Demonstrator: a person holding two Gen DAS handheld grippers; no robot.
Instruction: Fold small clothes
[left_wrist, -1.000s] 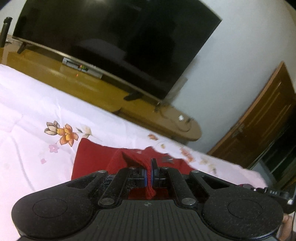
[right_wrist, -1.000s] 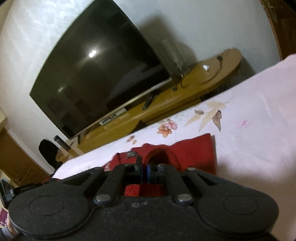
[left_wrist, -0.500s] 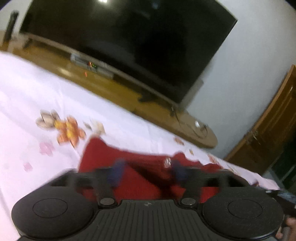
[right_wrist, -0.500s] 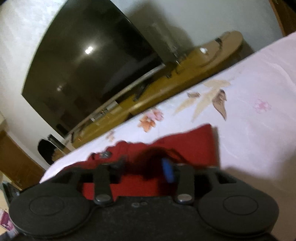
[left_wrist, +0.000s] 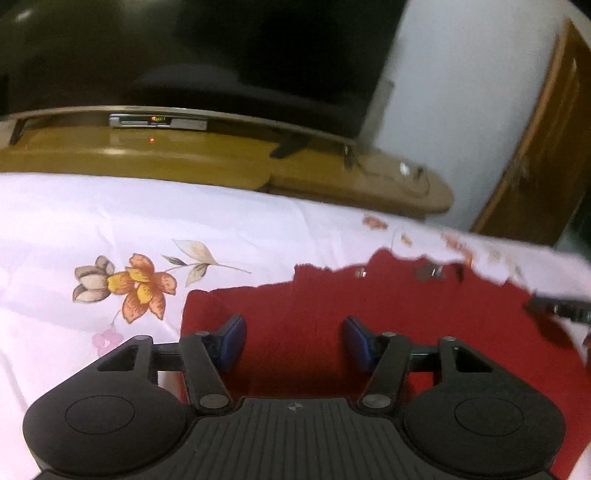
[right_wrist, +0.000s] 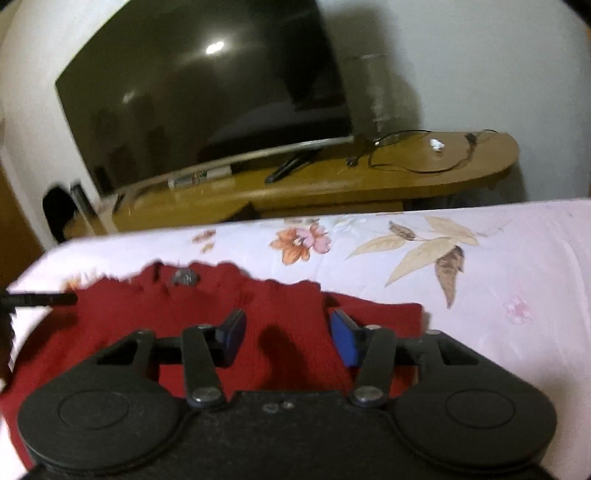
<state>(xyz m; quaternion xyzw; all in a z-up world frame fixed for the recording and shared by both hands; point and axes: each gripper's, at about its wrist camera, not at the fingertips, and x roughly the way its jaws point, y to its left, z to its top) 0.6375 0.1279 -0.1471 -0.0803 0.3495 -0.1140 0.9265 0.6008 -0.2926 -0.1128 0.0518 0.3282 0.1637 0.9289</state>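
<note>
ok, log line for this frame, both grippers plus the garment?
left gripper: closing, nothing pinched | right gripper: closing, nothing pinched | red garment: lying on floral sheet

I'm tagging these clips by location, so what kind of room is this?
Most likely a bedroom at home: a red garment lies on a floral bedsheet, facing a large TV on a low wooden stand, with a wooden door to one side.
</note>
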